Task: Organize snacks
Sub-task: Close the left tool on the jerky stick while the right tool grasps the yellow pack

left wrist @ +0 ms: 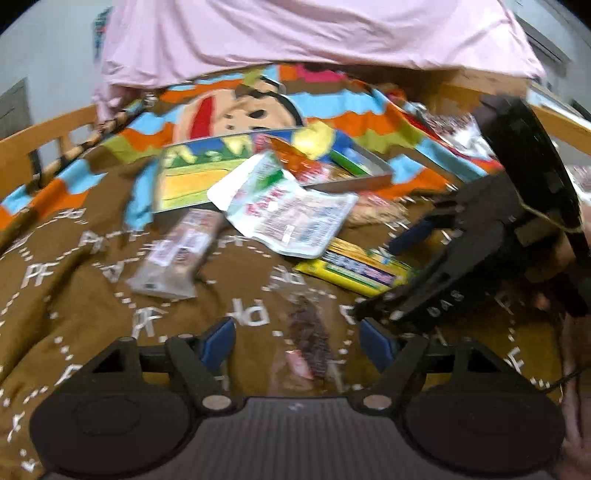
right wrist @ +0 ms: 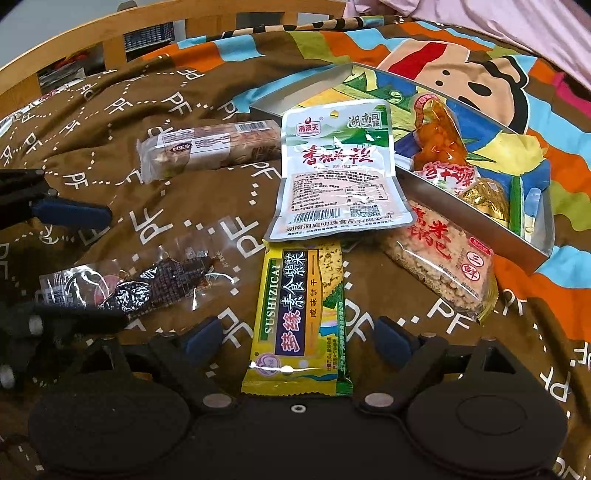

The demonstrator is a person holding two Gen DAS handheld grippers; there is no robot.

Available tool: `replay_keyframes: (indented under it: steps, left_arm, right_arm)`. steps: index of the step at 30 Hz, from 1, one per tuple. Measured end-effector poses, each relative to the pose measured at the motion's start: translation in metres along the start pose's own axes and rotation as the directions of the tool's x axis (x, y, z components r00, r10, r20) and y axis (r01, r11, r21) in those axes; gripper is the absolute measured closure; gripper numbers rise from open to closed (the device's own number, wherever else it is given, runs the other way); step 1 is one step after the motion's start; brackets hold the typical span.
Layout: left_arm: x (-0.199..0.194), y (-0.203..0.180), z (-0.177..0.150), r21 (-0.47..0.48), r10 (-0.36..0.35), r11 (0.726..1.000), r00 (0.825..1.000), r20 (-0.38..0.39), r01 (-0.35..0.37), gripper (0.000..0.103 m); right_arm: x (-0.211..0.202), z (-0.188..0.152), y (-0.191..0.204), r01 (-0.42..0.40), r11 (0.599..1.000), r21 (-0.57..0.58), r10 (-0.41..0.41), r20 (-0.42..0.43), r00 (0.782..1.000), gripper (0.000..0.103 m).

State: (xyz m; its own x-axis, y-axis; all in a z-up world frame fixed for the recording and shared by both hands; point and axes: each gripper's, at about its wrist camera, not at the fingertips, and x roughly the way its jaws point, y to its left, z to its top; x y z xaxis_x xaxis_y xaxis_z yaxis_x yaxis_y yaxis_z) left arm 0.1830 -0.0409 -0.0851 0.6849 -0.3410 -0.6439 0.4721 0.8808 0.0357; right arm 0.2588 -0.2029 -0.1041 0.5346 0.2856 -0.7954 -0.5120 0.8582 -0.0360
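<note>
In the right wrist view my right gripper point(right wrist: 297, 334) is open, its blue pads either side of a yellow cracker packet point(right wrist: 299, 314) without touching it. My left gripper point(right wrist: 92, 266) comes in from the left, open around a dark snack in clear wrap point(right wrist: 147, 284). The left wrist view shows that same dark snack point(left wrist: 308, 339) between the spread fingers of my left gripper point(left wrist: 299, 341), with the right gripper point(left wrist: 395, 273) over the yellow packet point(left wrist: 354, 271). A white pouch point(right wrist: 340, 170), a brown bar point(right wrist: 210, 147) and a rice-cracker pack point(right wrist: 443, 262) lie nearby.
A shallow silver box point(right wrist: 472, 221) at the right holds an orange snack point(right wrist: 439, 144) and a gold-wrapped one point(right wrist: 484, 199). Everything rests on a brown blanket point(right wrist: 166, 192) with white letters. A wooden rail point(right wrist: 110, 33) runs behind, and pink cloth point(left wrist: 295, 33) lies at the far side.
</note>
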Motion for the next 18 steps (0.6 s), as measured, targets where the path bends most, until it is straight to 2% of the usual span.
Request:
replay_keyframes:
  steps: [1,3,7,13,18]
  left_arm:
    - [0.005,-0.002,0.000,0.007,-0.010,1.000,1.000,-0.015,0.010,0.025]
    - [0.014,-0.001,0.001,0.002,-0.035,0.999,0.998,-0.046,0.035,0.034]
    - [0.022,0.001,0.002,0.000,-0.043,0.999,0.996,-0.075,0.043,0.042]
    - [0.029,-0.003,0.000,0.032,-0.010,0.999,0.993,-0.118,0.014,0.049]
    - [0.031,-0.004,-0.001,0.018,0.027,1.000,0.992,-0.122,-0.025,0.059]
  right_arm:
    - [0.000,0.000,0.000,0.003,1.000,-0.002,-0.003,0.003,1.000,0.014]
    - [-0.001,0.000,-0.002,0.013,1.000,-0.002,-0.013,0.007,1.000,0.016]
    - [-0.002,0.000,-0.007,0.019,1.000,0.023,-0.019,0.013,1.000,0.020]
    - [0.006,0.003,-0.001,0.003,1.000,-0.003,-0.003,0.024,1.000,0.021]
    - [0.013,0.006,-0.003,0.010,0.999,0.045,-0.011,0.022,1.000,0.021]
